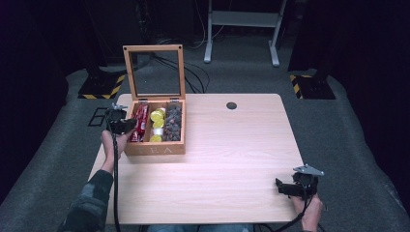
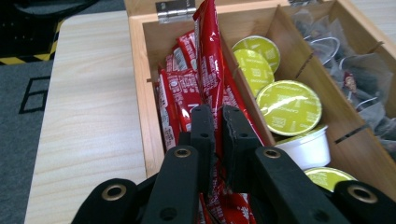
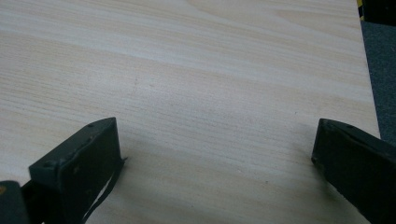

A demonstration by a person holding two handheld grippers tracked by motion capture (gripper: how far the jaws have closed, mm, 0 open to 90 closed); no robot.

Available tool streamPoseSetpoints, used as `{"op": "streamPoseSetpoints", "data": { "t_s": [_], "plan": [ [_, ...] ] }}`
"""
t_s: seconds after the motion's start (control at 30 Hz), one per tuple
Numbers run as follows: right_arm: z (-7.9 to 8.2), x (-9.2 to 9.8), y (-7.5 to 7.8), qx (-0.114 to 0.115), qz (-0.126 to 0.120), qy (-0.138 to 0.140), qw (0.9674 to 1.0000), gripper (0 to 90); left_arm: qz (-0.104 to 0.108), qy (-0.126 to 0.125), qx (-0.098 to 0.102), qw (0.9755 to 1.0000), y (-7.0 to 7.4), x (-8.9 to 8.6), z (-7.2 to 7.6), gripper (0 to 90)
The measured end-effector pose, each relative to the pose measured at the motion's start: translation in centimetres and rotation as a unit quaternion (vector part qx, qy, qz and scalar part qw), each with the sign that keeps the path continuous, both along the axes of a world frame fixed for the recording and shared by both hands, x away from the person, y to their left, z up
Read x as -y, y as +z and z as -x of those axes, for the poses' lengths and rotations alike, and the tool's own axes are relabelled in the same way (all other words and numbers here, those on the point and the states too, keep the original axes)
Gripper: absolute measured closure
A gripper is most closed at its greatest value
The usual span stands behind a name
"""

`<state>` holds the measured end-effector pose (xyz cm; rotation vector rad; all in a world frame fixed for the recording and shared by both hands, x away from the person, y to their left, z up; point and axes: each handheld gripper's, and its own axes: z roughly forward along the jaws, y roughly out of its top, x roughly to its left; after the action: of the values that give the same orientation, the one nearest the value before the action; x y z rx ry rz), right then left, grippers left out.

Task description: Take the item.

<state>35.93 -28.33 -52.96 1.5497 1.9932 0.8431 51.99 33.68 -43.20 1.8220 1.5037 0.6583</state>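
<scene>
Left gripper view: the left tool point(image 2: 218, 122) has its 2 jaws pinched nearly together on a red sachet point(image 2: 209, 60), which stands up tilted out of the left compartment of the wooden box point(image 2: 140, 93). More red sachets point(image 2: 175, 95) lie packed in that compartment. The middle compartment holds yellow-green capsules point(image 2: 288, 106), one showing a white cup side, and the right compartment holds dark tea bags point(image 2: 359, 70) in clear wrappers.

In the high view the left tool point(image 1: 121, 124) sits at the box's left side, the glass-paned lid point(image 1: 154, 71) standing upright behind, and the box rests near the table's point(image 1: 232, 159) left rear part. The right tool point(image 1: 290, 187) rests near the table's front right corner, well apart from the box.

In the right gripper view its jaws are spread wide over bare wood, holding nothing.
</scene>
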Motion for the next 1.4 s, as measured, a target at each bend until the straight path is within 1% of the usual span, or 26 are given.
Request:
{"op": "streamPoseSetpoints", "data": {
  "t_s": [0.17, 0.27, 0.4, 0.47, 0.53, 0.6, 0.7, 0.73, 0.83, 0.87, 0.93, 1.07, 1.17, 1.4],
  "plan": [
    [0.0, 0.0, 0.0, 0.0, 0.0, 0.0, 1.0, 0.7, -0.001, -0.01, 0.01, 0.9999, 0.8, 0.3, 0.6, 83.8],
    [0.0, 0.0, 0.0, 0.0, -0.001, -0.001, 1.0, 0.7, -0.001, -0.012, 0.012, 0.9999, 0.9, 0.3, 0.7, 83.8],
    [0.0, 0.0, 0.0, 0.0, -0.001, -0.001, 1.0, 0.7, -0.002, -0.02, 0.023, 0.9995, 1.5, 0.5, 1.2, 83.8],
    [0.0, 0.0, 0.0, 0.0, -0.001, -0.001, 1.0, 0.7, -0.004, -0.022, 0.025, 0.9994, 1.6, 0.5, 1.2, 83.8],
    [0.0, 0.0, 0.0, 0.0, -0.001, -0.001, 1.0, 0.7, -0.002, -0.025, 0.027, 0.9993, 1.8, 0.6, 1.4, 83.8],
    [0.0, 0.0, 0.0, 0.0, -0.001, -0.001, 1.0, 0.7, 0.004, -0.027, 0.031, 0.9991, 2.1, 0.8, 1.6, 83.8],
    [0.0, 0.0, 0.0, 0.0, -0.001, -0.001, 1.0, 0.7, 0.005, -0.03, 0.035, 0.9989, 2.4, 0.9, 1.7, 83.8],
    [0.0, 0.0, 0.0, 0.0, -0.001, -0.001, 1.0, 0.7, 0.005, -0.032, 0.039, 0.9987, 2.6, 1.1, 1.8, 83.8],
    [0.0, 0.0, 0.0, 0.0, -0.001, -0.001, 1.0, 0.7, 0.005, -0.037, 0.043, 0.9984, 2.9, 1.3, 1.9, 83.8],
    [0.0, 0.0, 0.0, 0.0, -0.001, -0.001, 1.0, 0.7, 0.006, -0.038, 0.042, 0.9984, 3.0, 1.5, 2.0, 83.8],
    [0.0, 0.0, 0.0, 0.0, -0.001, -0.001, 1.0, 0.7, 0.002, -0.046, 0.046, 0.9979, 3.3, 1.8, 2.1, 83.8],
    [0.0, 0.0, 0.0, 0.0, -0.001, -0.001, 1.0, 0.7, 0.003, -0.051, 0.05, 0.9975, 3.6, 2.2, 2.3, 83.8],
    [0.0, 0.0, 0.0, 0.001, -0.001, -0.001, 1.0, 0.7, 0.0, -0.062, 0.054, 0.9966, 4.0, 2.9, 2.5, 83.8],
    [0.0, 0.0, 0.0, 0.001, -0.001, -0.001, 1.0, 0.7, -0.002, -0.074, 0.06, 0.9955, 4.5, 3.7, 2.8, 83.8]
  ]
}}
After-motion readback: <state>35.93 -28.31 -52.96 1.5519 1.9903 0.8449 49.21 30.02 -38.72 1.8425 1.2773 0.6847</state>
